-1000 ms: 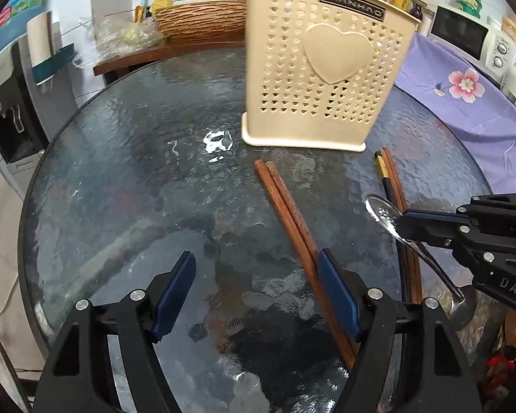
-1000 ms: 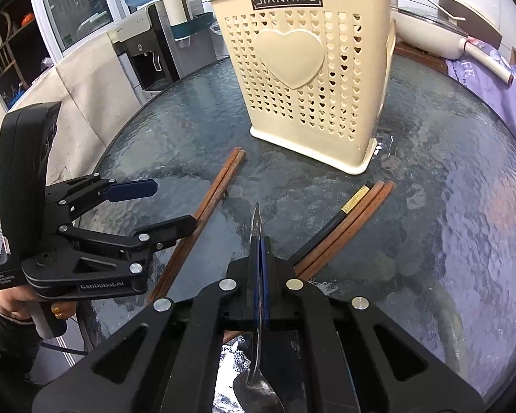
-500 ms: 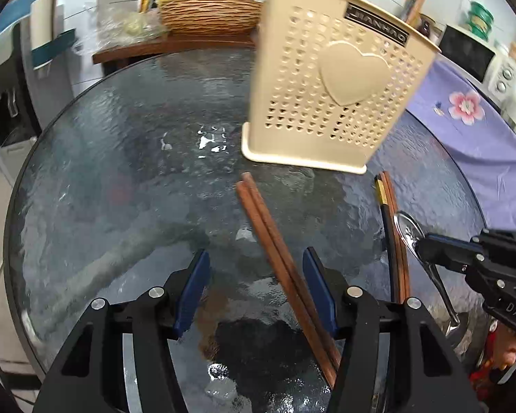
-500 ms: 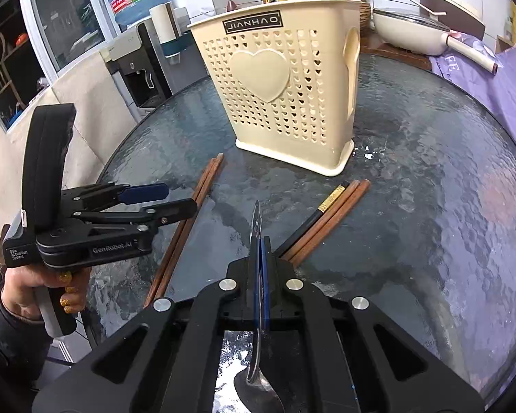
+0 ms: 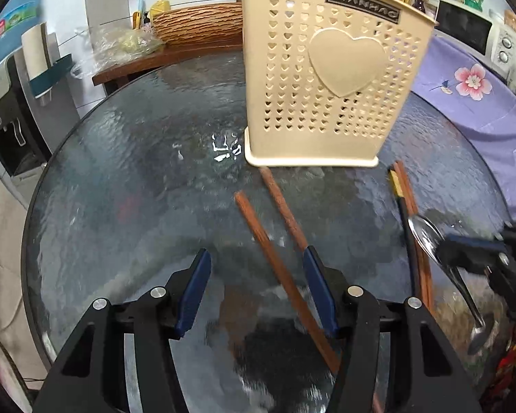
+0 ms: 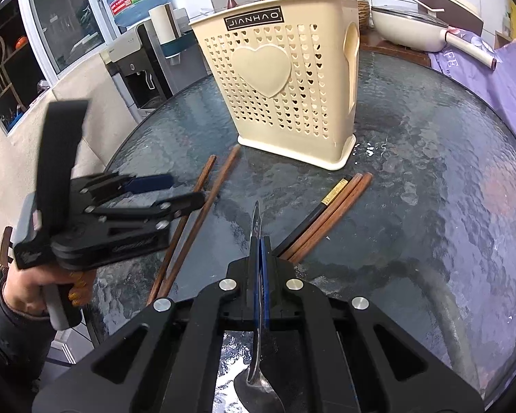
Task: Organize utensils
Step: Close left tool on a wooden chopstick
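Right wrist: right tongs (image 6: 259,241) pinch a steel spoon (image 6: 256,361); left tongs (image 5: 258,289) closing around 1 wooden chopstick (image 5: 282,275).

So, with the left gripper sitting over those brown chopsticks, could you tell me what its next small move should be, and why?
Probably finish closing the left gripper, whose jaws are closing. One brown chopstick lies between the pads, the other against the right pad, neither pinched yet. The right gripper holds the spoon, and the utensil holder stands just beyond.
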`<state>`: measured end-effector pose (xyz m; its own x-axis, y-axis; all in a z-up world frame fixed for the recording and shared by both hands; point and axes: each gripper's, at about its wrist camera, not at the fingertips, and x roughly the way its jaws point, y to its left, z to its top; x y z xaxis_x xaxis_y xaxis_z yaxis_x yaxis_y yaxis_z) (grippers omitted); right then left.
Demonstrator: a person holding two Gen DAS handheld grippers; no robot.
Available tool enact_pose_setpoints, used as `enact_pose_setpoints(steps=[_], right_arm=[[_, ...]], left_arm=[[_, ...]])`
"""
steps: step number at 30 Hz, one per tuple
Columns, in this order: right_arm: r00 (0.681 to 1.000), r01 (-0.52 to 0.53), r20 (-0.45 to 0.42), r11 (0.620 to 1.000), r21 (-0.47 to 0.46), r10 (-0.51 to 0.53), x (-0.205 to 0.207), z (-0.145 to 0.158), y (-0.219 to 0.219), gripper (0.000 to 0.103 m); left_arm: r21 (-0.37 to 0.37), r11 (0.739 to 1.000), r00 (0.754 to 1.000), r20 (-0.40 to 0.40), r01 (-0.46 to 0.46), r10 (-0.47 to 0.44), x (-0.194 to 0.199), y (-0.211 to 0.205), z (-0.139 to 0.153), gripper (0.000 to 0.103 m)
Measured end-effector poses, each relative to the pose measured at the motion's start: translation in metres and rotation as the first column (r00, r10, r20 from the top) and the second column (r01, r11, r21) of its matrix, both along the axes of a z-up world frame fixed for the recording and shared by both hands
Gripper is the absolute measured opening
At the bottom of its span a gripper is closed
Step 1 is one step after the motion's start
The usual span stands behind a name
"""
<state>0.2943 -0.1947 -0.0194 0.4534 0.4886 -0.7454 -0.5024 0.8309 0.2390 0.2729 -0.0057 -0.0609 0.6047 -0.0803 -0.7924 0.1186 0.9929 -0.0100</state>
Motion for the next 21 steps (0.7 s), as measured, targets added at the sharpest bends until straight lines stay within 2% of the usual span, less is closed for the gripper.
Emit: enact_pose_setpoints(steps=[1, 7, 11, 14, 17, 21], right_arm=[[1.000, 0.001, 0.002, 1.000, 0.000, -0.001, -0.001, 0.001, 0.000, 0.002], [1.000, 0.009, 0.010, 1.000, 0.003, -0.009, -0.001, 0.005, -0.004, 0.002], [1.000, 0.012, 0.001, 1.000, 0.028, -0.012, 0.001, 0.006, -0.003, 0.002], [1.000, 0.012, 0.007, 0.999, 0.041, -0.012, 0.002, 0.009, -0.004, 0.002], [1.000, 0.005, 0.007, 0.998, 0.067, -0.005, 0.001, 0.014, -0.007, 0.002], [1.000, -0.004, 0.013, 0.993, 0.115, 0.003, 0.000, 0.024, -0.016, 0.002]], left_arm=[[0.032, 0.999, 1.000, 0.001, -0.003, 0.003, 0.006, -0.002, -0.001, 0.048], [0.028, 1.000, 1.000, -0.022, -0.005, 0.006, 0.022, 0.000, -0.001, 0.031], [0.030, 1.000, 0.999, -0.036, -0.001, 0.002, 0.032, -0.001, 0.001, 0.013], [0.020, 1.000, 0.999, -0.042, -0.002, 0.003, 0.036, -0.002, 0.001, 0.011], [-0.028, 1.000, 0.999, -0.042, -0.007, 0.006, 0.034, 0.003, 0.003, 0.008], [-0.059, 0.998, 1.000, 0.008, -0.015, 0.016, 0.024, 0.004, 0.016, 0.007]])
